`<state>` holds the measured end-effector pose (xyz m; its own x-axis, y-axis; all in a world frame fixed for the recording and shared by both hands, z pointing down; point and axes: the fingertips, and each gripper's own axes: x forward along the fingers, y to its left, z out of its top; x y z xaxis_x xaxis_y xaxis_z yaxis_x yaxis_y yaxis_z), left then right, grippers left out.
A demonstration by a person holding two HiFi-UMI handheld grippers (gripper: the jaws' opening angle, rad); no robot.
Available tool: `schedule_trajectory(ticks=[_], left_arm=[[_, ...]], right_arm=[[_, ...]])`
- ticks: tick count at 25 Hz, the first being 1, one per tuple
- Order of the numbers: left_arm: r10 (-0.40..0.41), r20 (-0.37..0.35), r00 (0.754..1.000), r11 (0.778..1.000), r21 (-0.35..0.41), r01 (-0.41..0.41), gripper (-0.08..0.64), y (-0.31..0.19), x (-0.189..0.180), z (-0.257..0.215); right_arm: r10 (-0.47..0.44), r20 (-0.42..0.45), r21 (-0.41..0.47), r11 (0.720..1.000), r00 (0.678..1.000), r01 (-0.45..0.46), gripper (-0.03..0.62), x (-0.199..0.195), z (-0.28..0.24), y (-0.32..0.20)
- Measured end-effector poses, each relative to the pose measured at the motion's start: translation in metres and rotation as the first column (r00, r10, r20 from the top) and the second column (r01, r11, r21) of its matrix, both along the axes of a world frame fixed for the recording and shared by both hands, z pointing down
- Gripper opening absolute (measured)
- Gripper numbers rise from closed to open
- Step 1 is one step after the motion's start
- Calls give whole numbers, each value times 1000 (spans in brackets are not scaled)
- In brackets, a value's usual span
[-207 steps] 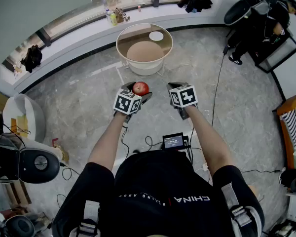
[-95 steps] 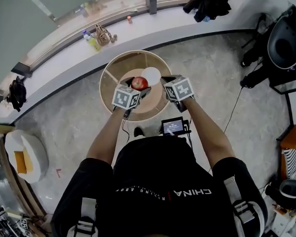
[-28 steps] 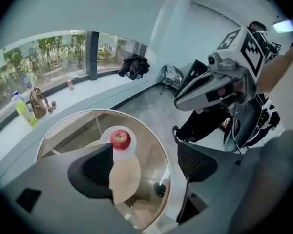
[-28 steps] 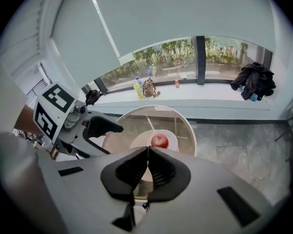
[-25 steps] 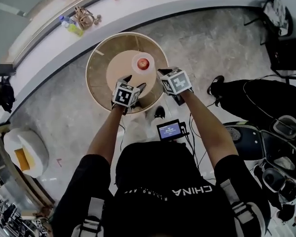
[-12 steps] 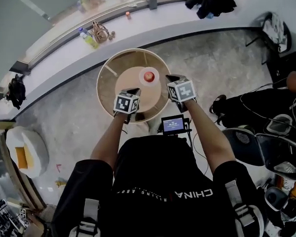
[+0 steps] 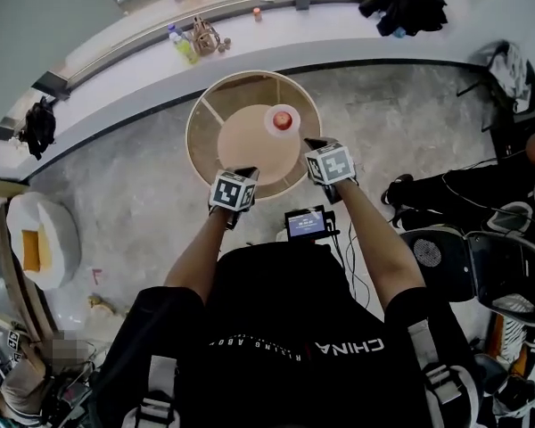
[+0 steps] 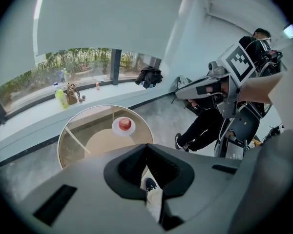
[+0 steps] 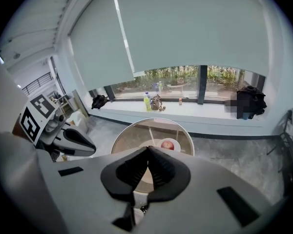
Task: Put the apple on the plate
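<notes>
**Round table** (image 7: pixel 236 145): upper centre of the head view, with a tan inner disc inside a wider rim. Both grippers sit just below it in frame, over its near edge.

**Left gripper** (image 7: pixel 247 174): the jaws are pressed together with nothing between them. In its own view only floor shows past the tips.

**Right gripper** (image 7: pixel 315 142): the jaws are also pressed together and empty. Its tips lie just below and right of the plate (image 7: pixel 271 127), apart from it.

**Plate:** small and white, on the upper right of the tan disc.

**Apple** (image 7: pixel 283 119): red, resting on the middle of the plate and free of both grippers. It shows above the jaw tips in each gripper view.

**Judgement:** the placement looks done, so the step in hand is the clear-off. To do it well:

1. Hold both pairs of jaws together, so no finger catches the plate rim.
2. Lift the right gripper up and draw it toward the bottom of the frame. It is the nearer of the 2 to the plate.
3. Do not sweep across the table, since a knock to the plate could roll the apple off.
4. Confirm the apple is at rest. 1 frame cannot show rocking.
</notes>
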<state>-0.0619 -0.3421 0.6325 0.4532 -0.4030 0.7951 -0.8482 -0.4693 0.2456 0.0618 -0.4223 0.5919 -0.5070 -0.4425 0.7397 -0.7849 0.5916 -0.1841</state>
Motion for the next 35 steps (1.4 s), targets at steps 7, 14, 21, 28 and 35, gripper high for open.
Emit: schedule_trajectory(ticks=[7, 14, 21, 28, 35], left_arm=[[69, -37, 997, 991, 120, -65, 17, 54, -31, -30], [205, -8, 979, 959, 200, -199, 17, 132, -79, -46], [222, -62, 973, 949, 242, -201, 17, 197, -102, -38], [166, -67, 984, 949, 283, -141, 17, 221, -92, -40], [179, -53, 982, 941, 302, -155, 17, 225, -37, -58]], right_arm=[[55, -58, -33, 998, 997, -57, 28, -32, -4, 72], [130, -43, -18, 991, 991, -130, 28, -97, -11, 172], [164, -52, 14, 986, 985, -163, 28, -105, -8, 249], [95, -78, 68, 994, 992, -90, 28, -101, -25, 274], [69, -104, 86, 994, 992, -60, 28, -51, -39, 294]])
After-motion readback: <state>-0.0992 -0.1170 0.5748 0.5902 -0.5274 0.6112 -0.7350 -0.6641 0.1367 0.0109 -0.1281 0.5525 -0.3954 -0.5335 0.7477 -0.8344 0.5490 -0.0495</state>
